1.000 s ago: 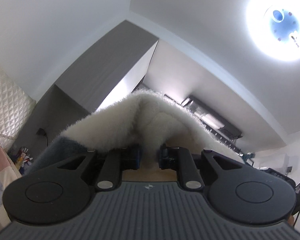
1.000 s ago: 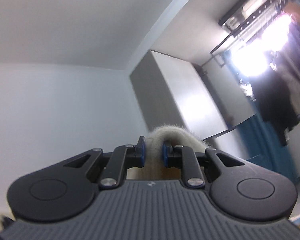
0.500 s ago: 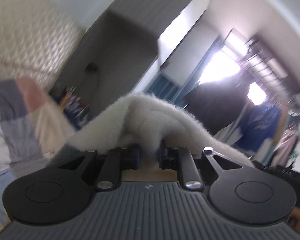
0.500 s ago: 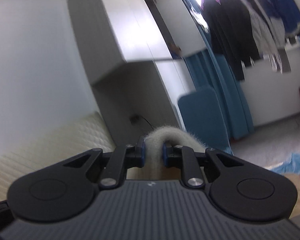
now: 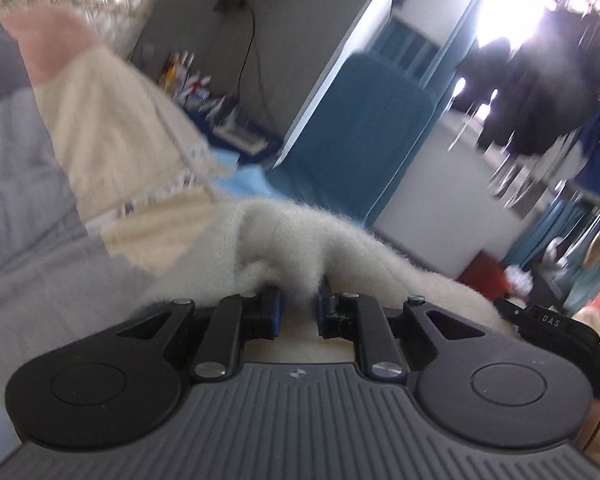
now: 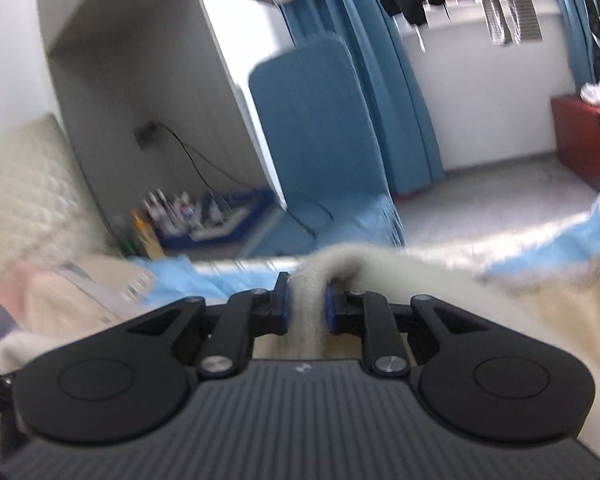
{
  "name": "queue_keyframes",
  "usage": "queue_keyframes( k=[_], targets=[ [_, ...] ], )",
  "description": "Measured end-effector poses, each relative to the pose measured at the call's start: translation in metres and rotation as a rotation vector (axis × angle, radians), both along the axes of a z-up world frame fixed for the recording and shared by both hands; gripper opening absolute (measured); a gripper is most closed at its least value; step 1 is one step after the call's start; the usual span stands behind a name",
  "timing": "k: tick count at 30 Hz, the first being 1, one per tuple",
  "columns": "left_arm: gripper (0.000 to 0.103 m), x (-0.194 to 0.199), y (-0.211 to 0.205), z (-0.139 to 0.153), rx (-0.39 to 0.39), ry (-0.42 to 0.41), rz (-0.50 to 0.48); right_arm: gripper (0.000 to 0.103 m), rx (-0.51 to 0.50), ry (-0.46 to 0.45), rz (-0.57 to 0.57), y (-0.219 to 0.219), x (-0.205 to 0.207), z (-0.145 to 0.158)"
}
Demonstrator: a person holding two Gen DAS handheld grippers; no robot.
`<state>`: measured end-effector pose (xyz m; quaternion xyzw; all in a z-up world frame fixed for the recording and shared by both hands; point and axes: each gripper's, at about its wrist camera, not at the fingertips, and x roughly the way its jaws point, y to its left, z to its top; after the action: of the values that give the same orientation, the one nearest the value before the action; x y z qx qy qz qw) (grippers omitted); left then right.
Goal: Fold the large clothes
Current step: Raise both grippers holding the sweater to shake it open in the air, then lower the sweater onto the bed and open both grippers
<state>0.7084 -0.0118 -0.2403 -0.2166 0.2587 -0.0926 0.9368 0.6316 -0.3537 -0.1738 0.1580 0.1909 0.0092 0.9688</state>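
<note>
A bed spread with grey, pink and cream bedding (image 5: 40, 184) fills the left. The left gripper (image 5: 299, 309) pinches a raised fold of a fluffy cream garment (image 5: 284, 240), which drapes over the gripper towards the right. Behind stand a blue upholstered panel (image 5: 364, 128) and dark hanging clothes (image 5: 540, 72). In the right wrist view, the right gripper (image 6: 307, 307) pinches another fold of the garment (image 6: 400, 270), trailing right over light blue sheeting (image 6: 560, 248). A red box (image 6: 584, 140) sits far right.

Seemingly "DAS" on a black device (image 5: 550, 322) at right.
</note>
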Motion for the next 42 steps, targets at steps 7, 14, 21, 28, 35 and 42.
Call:
queue_keyframes(
  k=[7,14,21,28,35,42],
  targets=[
    [0.020,0.020,0.001,-0.037,0.028,0.083,-0.017,0.022,-0.061,0.100,-0.012,0.008,0.014,-0.029],
    [0.069,-0.015,0.000,-0.003,-0.001,0.073,-0.031,0.037,-0.015,0.078,-0.006,0.010,0.009,-0.027],
    [0.074,-0.084,-0.002,0.038,0.027,0.020,-0.044,0.069,-0.008,0.033,0.042,0.020,-0.042,-0.007],
    [0.074,-0.185,0.000,0.075,0.069,0.002,-0.038,0.069,-0.016,-0.014,0.139,0.033,-0.128,0.034],
    [0.074,-0.283,-0.002,0.113,0.098,-0.027,-0.041,0.069,-0.037,-0.036,0.233,0.047,-0.217,0.076],
    [0.074,-0.355,0.003,0.125,0.128,-0.034,-0.041,0.069,-0.018,-0.002,0.270,0.057,-0.282,0.100]
  ],
)
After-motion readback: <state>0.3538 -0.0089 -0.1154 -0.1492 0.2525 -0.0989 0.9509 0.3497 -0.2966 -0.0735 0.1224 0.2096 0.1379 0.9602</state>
